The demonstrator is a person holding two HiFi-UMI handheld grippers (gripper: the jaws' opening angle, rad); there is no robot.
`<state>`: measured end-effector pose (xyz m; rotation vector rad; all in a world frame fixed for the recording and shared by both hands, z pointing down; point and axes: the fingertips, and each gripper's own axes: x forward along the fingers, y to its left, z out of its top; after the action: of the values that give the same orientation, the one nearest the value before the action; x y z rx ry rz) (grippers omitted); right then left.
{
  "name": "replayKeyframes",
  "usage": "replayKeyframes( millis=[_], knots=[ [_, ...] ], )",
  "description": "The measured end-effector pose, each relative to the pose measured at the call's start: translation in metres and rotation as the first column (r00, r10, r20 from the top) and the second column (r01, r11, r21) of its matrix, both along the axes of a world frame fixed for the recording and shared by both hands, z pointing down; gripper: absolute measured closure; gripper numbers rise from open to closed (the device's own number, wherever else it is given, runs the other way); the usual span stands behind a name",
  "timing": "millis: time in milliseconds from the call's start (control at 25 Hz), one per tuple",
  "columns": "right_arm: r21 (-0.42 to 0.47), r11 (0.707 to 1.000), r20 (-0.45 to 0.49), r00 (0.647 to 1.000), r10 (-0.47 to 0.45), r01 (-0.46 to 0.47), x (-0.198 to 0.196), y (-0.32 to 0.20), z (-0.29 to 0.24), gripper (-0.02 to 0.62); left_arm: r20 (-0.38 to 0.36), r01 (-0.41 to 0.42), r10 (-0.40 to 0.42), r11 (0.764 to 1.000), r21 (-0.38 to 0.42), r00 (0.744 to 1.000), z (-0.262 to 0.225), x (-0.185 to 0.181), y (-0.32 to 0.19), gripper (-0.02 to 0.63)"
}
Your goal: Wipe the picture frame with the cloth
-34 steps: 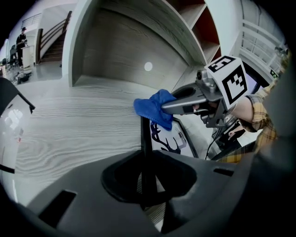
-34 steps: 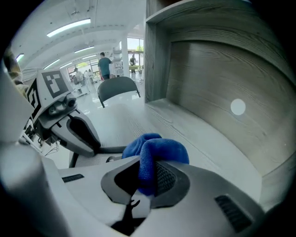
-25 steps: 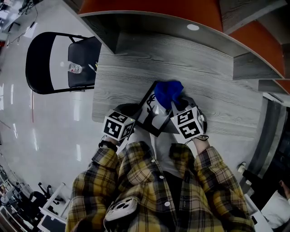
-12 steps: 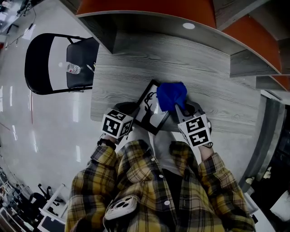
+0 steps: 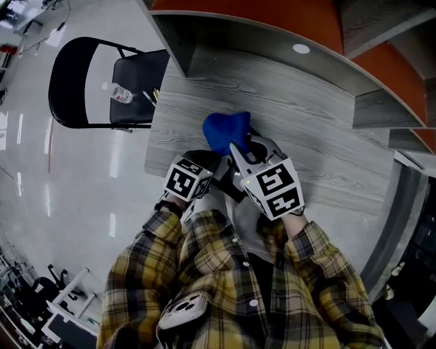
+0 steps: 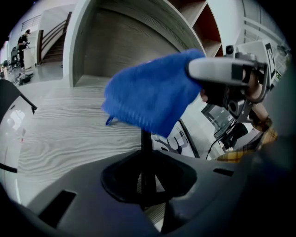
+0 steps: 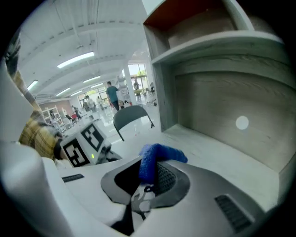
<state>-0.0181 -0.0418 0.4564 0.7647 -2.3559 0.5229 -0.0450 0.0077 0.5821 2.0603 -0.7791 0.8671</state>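
My right gripper point(image 5: 235, 146) is shut on a blue cloth point(image 5: 224, 130), which bunches out past its jaws over the grey wood-grain table point(image 5: 320, 143). In the right gripper view the cloth point(image 7: 152, 159) sticks up from between the jaws. My left gripper point(image 6: 145, 178) is shut on the thin black edge of the picture frame point(image 6: 179, 138), which shows a deer print. The cloth point(image 6: 148, 95) hangs just above the frame in the left gripper view. In the head view the frame is almost fully hidden under the two grippers and the cloth.
A black folding chair point(image 5: 95, 82) stands left of the table with a small bottle point(image 5: 122, 94) on its seat. A shelf unit with grey walls and orange panels point(image 5: 272, 20) rises behind the table. The table's front edge runs close to my body.
The right gripper and the blue cloth have moved left across the frame, which is now mostly covered. The left gripper stays shut on the frame's edge.
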Motion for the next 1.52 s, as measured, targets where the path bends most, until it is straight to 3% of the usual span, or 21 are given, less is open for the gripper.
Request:
replayKeyframes(
  millis=[240,520,1040,1120,1240,1360,1520],
  knots=[
    [-0.157,0.986,-0.277,0.955,-0.104,0.062,0.025,0.053,0.101,0.554,-0.019,0.001,-0.001,1.0,0.015,1.0,-0.001,0.0,-0.003,0.529],
    [-0.191,0.982,-0.302,0.951,-0.057,-0.002,0.045,0.062,0.118,0.554,-0.003,0.007,-0.007,1.0,-0.002,1.0,0.007,-0.007,-0.002,0.529],
    [-0.265,0.949,-0.366,0.929,0.062,-0.168,0.127,0.113,0.113,0.554,-0.004,0.003,-0.003,1.0,-0.009,1.0,0.001,-0.007,0.0,0.529],
    [-0.272,0.943,-0.338,0.937,0.092,-0.191,0.135,0.12,0.112,0.554,-0.003,0.0,0.0,1.0,-0.008,1.0,0.002,-0.006,0.0,0.529],
    [-0.274,0.94,-0.222,0.964,0.144,-0.204,0.124,0.119,0.087,0.554,-0.01,0.002,-0.002,1.0,-0.007,1.0,0.001,-0.005,-0.001,0.529],
    [-0.254,0.948,-0.066,0.981,0.18,-0.191,0.091,0.104,0.044,0.554,-0.009,-0.007,0.007,1.0,-0.012,1.0,0.001,-0.005,0.001,0.529],
    [-0.182,0.977,0.107,0.985,0.136,-0.115,0.034,0.08,-0.015,0.554,-0.009,-0.028,0.028,0.999,-0.019,1.0,0.002,-0.003,0.001,0.528]
  ],
)
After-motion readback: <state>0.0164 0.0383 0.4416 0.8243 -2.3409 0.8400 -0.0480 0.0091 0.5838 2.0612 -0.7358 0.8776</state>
